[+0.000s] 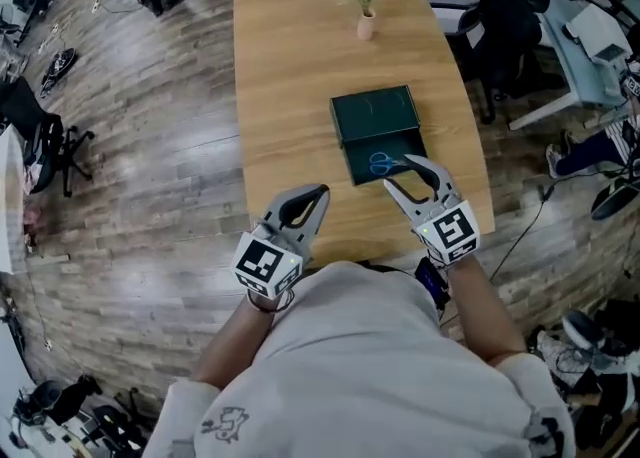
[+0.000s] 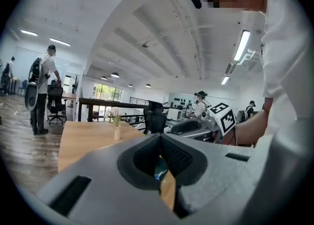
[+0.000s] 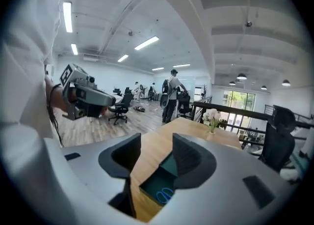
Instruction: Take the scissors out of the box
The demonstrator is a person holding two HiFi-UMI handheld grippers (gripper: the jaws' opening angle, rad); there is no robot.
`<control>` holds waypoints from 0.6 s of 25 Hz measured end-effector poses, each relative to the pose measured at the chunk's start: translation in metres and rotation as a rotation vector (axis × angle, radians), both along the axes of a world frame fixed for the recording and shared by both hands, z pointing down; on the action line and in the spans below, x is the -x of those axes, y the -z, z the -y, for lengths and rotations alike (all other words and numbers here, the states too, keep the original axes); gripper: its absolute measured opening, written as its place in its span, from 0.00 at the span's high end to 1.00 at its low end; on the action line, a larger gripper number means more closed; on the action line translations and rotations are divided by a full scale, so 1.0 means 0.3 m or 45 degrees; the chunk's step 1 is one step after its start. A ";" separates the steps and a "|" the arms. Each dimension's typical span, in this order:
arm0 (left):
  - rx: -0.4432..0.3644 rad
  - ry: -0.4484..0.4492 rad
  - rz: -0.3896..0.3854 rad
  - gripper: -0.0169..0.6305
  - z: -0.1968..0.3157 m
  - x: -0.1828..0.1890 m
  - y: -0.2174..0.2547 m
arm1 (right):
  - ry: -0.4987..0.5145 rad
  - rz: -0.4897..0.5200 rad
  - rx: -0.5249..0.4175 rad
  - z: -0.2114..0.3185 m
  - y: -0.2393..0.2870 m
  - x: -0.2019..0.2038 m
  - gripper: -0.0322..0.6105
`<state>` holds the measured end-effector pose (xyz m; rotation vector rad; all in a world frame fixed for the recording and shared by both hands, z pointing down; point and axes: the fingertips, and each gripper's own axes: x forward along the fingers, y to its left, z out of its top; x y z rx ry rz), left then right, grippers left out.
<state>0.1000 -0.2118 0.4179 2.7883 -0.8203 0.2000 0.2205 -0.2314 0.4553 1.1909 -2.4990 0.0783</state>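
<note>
1. Head view, far left: the left claw (image 1: 318,196) hangs over the near part of the desk (image 1: 290,76). Its jaws are pressed together with nothing between them (the left gripper view shows the ribbed pads meeting at the tips).
2. Near the far end of the desk, a small vase (image 1: 366,26) of pale flowers stands upright.
3. At mid-desk lies the dark green box (image 1: 374,112), open, with its tray on the side nearer the person.
4. The blue-handled scissors (image 1: 382,163) lie flat inside that tray.
5. The right claw (image 1: 398,171) is spread wide at the tray's near right corner and pinches nothing. In the right gripper view, the scissors (image 3: 165,195) show in the gap between the jaws, untouched.
</note>
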 end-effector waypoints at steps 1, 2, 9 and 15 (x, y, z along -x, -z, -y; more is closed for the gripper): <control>0.007 0.021 0.004 0.97 0.010 -0.012 -0.013 | 0.031 -0.050 0.002 0.017 -0.024 -0.016 0.63; 0.017 0.045 0.008 0.97 0.018 -0.022 -0.026 | 0.068 -0.097 0.007 0.031 -0.050 -0.028 0.63; 0.094 0.183 0.061 0.97 0.040 -0.063 -0.111 | 0.376 -0.315 0.202 0.094 -0.277 -0.066 0.66; 0.170 0.228 0.103 0.97 0.010 -0.064 -0.193 | 0.554 -0.466 0.386 0.098 -0.490 -0.055 0.70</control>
